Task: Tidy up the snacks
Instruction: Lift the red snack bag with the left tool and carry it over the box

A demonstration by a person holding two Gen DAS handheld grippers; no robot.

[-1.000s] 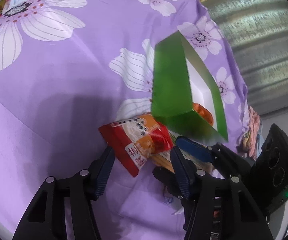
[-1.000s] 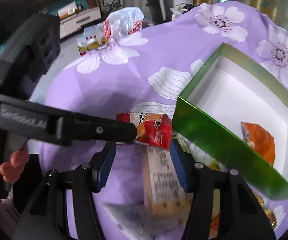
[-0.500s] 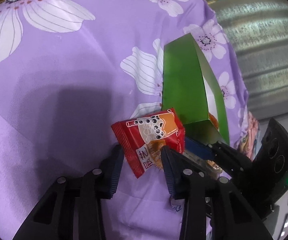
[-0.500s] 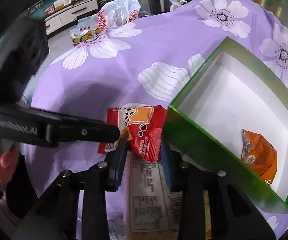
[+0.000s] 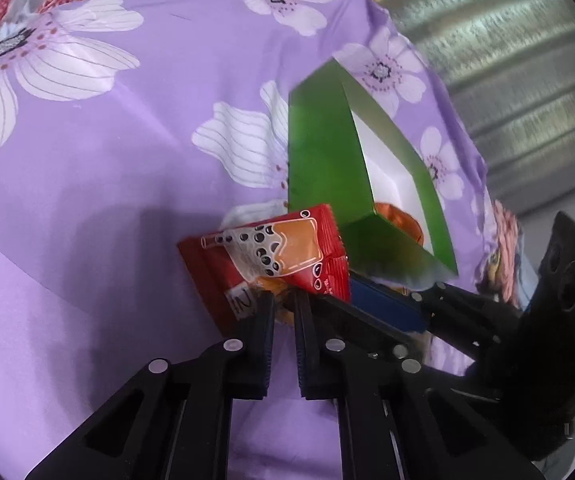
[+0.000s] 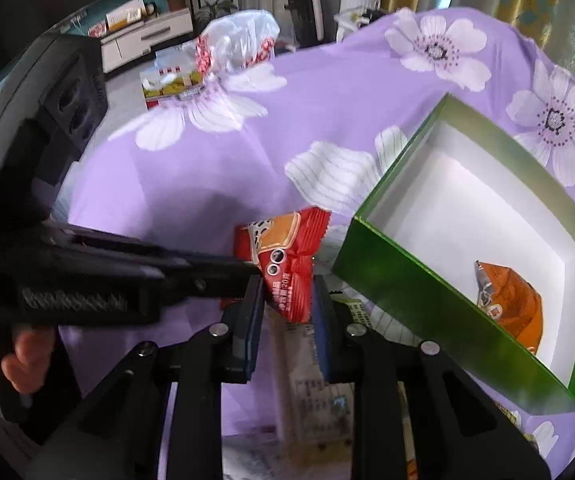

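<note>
**Both tongs close in on the red packet**

Since a second ago our left tongs (image 5: 284, 300) have gone from wide apart to pressed nearly together, pinching the lower edge of the red snack packet (image 5: 271, 256), and the packet now hangs lifted off the purple flowered cloth (image 5: 127, 184). Our right tongs (image 6: 287, 292) have narrowed too; their blue-padded fingers (image 6: 321, 320) stand on either side of the same red snack packet (image 6: 287, 264), though we cannot tell whether they actually press on it. In the right wrist view the left tongs (image 6: 253, 270) reach in from the left and meet the packet's side. The packet sits just beside the near corner of the green box (image 6: 419, 292), outside it. An orange snack packet (image 6: 511, 308) lies inside the box on its white floor, toward the near wall. A pale wrapped snack bar (image 6: 311, 384) lies on the cloth below our right tongs. At the far edge of the cloth sits a white plastic bag (image 6: 235, 48).
</note>
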